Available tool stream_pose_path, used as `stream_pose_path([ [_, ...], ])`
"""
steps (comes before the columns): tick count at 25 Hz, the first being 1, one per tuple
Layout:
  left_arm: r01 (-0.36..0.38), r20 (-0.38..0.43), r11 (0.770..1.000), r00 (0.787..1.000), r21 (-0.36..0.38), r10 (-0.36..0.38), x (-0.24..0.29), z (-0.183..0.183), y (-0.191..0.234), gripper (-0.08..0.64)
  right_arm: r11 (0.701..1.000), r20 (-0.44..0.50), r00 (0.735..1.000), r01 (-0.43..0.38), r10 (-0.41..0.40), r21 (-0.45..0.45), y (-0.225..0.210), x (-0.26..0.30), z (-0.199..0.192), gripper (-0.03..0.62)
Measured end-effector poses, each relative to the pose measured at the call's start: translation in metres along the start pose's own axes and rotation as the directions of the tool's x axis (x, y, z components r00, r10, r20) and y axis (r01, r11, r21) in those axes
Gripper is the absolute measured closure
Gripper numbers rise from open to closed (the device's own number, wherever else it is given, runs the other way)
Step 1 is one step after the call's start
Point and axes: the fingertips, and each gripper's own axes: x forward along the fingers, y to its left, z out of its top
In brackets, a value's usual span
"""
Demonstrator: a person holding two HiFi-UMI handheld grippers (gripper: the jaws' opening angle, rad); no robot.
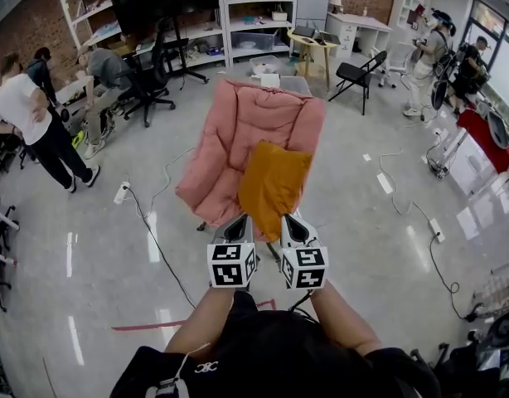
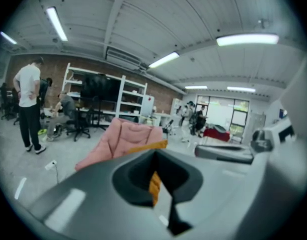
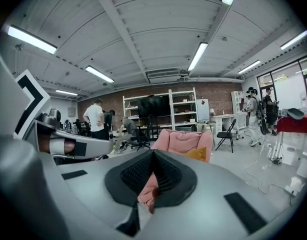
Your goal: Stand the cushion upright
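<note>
So the mustard-yellow square fabric cushion [image 1: 273, 185] is slumped on the seat of the pink quilted padded lounge chair [image 1: 238, 131]. It's tilted and leaning back, not properly up on edge.

Both tongs sit side by side just short of its lower edge. The left gripper [image 1: 240, 220] has its jaws pinched together, and the right gripper [image 1: 294, 220] is fully closed too. Neither one has hold of anything, I think. The orange sliver in the left one's slot looks like cushion seen through the gap, but that view is mushy.

The cushion looks light, floppy and squashy, so it'll fold if grabbed mid-panel. I'd pinch the two top corners or a side seam.

Its bottom corner dips between the tongs, and its underside is hidden.
</note>
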Motion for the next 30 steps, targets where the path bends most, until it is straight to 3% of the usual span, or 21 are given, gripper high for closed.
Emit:
stream_pose_path([
  [7, 0.012, -0.004, 0.999, 1.0, -0.041, -0.012, 0.04, 0.016, 0.038, 0.563, 1.0, -0.021, 1.0, 0.02, -0.02, -0.005, -0.004, 0.057, 0.01, 0.603],
  [16, 0.017, -0.067, 0.998, 0.998, -0.053, -0.02, 0.078, 0.025, 0.081, 0.563, 0.999, -0.071, 0.997, 0.043, -0.041, 0.032, -0.006, 0.113, 0.018, 0.603],
  [30, 0.138, -0.121, 0.99, 0.983, -0.033, -0.141, 0.151, 0.037, 0.125, 0.563, 0.978, -0.11, 0.979, 0.185, -0.174, 0.101, -0.027, 0.181, 0.015, 0.603],
])
